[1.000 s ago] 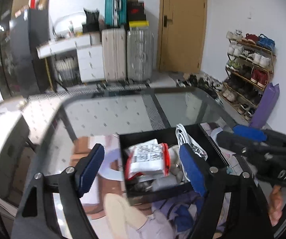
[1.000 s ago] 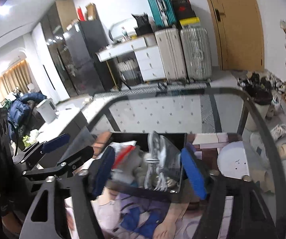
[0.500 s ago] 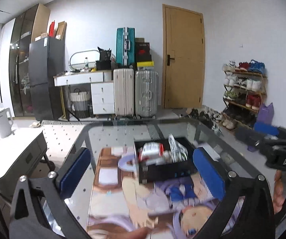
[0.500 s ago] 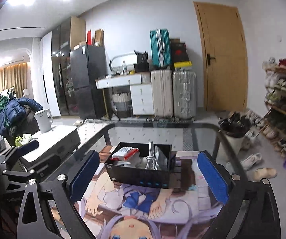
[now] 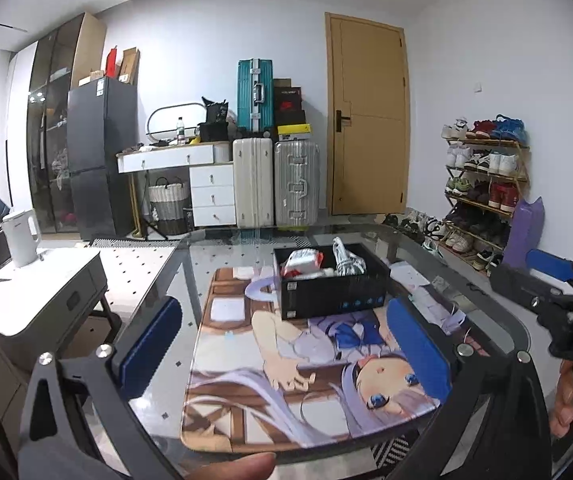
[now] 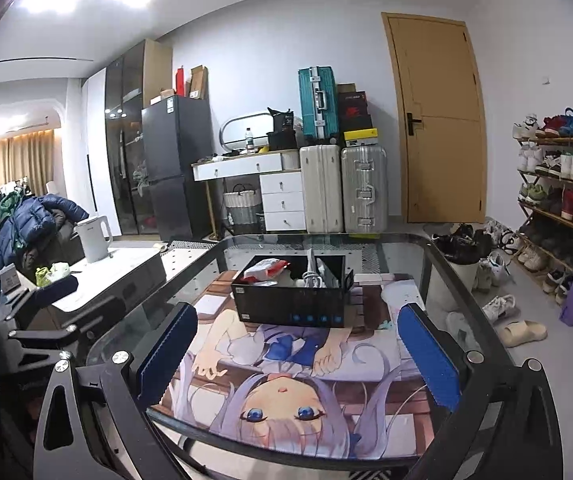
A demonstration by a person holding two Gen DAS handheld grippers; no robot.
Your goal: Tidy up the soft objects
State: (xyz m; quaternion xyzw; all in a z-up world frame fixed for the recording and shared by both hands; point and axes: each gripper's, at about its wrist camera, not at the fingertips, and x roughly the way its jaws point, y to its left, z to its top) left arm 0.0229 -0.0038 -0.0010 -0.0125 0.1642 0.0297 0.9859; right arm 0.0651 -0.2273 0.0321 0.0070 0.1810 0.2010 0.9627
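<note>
Hovering apart: L gripper (image 5: 284, 344), R gripper (image 6: 296, 350), fingers wide, empty.

A black rectangular box (image 6: 291, 307) stands upright and open-topped on an illustrated mat (image 6: 282, 364) that lies flat on the glass surface (image 6: 442, 276). From the right wrist view it sits at about 12 o'clock, toward the far end of the mat; its near wall carries a row of small blue marks and a white label at the lower left corner. Inside, at the box's 10 o'clock, a white and red soft packet (image 6: 264, 269) lies tilted, poking above the rim. At 2 o'clock a coiled white cable bundle (image 5: 346, 258) stands up against an inner divider. Other pale items between them are too small to tell
</note>
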